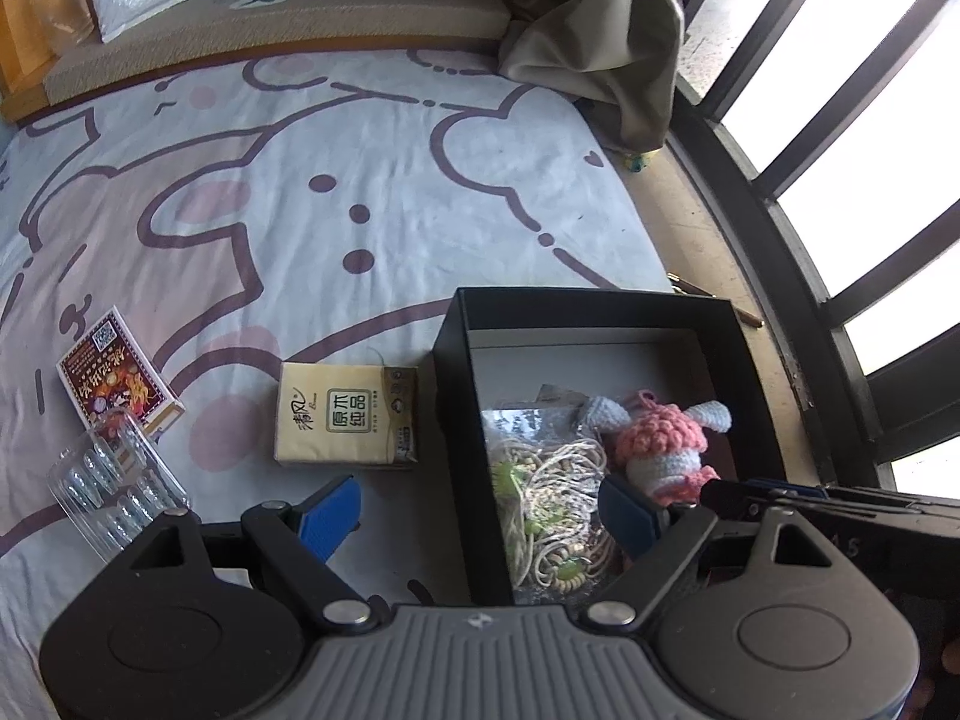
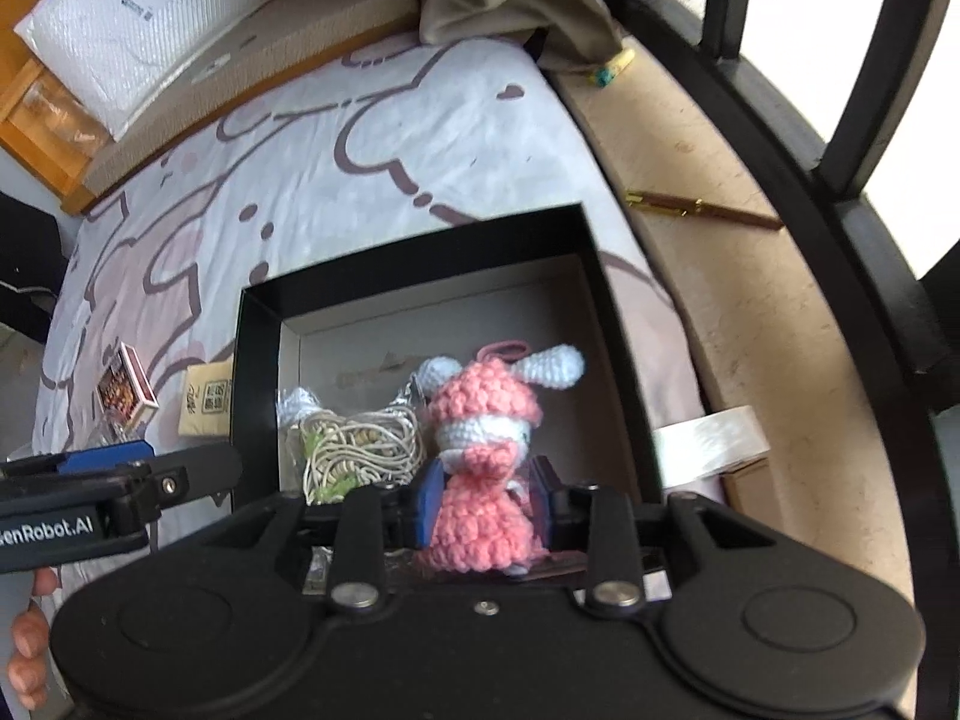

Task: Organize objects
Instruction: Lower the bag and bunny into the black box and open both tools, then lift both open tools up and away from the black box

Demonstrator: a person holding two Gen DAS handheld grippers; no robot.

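Doll [image 2: 480, 480] is sitting between the right claw's [image 2: 483, 507] barely parted pads inside the box [image 2: 618, 324], risking snagging and lifting out, while the left claw [image 1: 480, 516] is hanging open, straddling the box wall.

Box [image 2: 606, 276] far half bare — doll [image 2: 480, 420], cord bundle [image 2: 354, 444] crowd near side.
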